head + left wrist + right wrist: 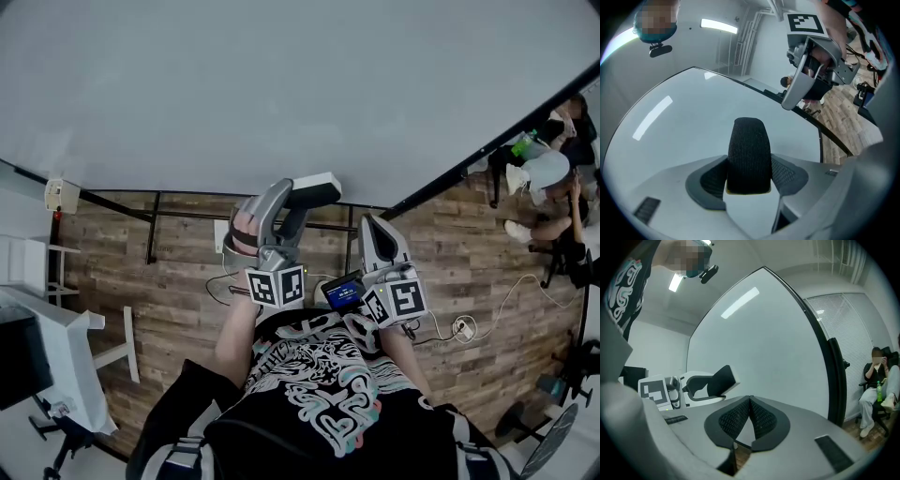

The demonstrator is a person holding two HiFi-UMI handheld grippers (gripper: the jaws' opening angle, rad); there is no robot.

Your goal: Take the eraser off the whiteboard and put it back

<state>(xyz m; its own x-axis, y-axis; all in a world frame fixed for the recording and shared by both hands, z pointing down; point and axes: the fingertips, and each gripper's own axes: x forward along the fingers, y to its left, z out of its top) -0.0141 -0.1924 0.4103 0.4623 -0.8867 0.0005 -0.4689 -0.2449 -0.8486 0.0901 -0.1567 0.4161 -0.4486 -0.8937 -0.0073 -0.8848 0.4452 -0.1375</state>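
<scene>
- The left gripper (749, 174) has its jaws closed around the eraser (749, 147). They stand fairly wide, because the eraser is fat.
- The eraser's black fuzzy side shows in the left gripper view, and it sticks out past the jaw tips.
- In the head view the eraser (315, 190) is at 12 o'clock from the person's chest, right in front of the whiteboard (281, 84). I cannot tell if it touches the board.
- The right gripper (750, 401) has its jaws pressed together with nothing in them. In the head view it waits at 3 o'clock from the left gripper.
- I think the step now is to put the eraser back on the board.
- It could go wrong if the eraser meets the board tilted. Then it may not stick, and it would drop to the wooden floor (178, 281) at 6 o'clock.
- It could also fall if the jaws let go too soon, before the eraser sits flat.
- The grip is only on the sides, so a hard push on the board could twist the eraser out.
</scene>
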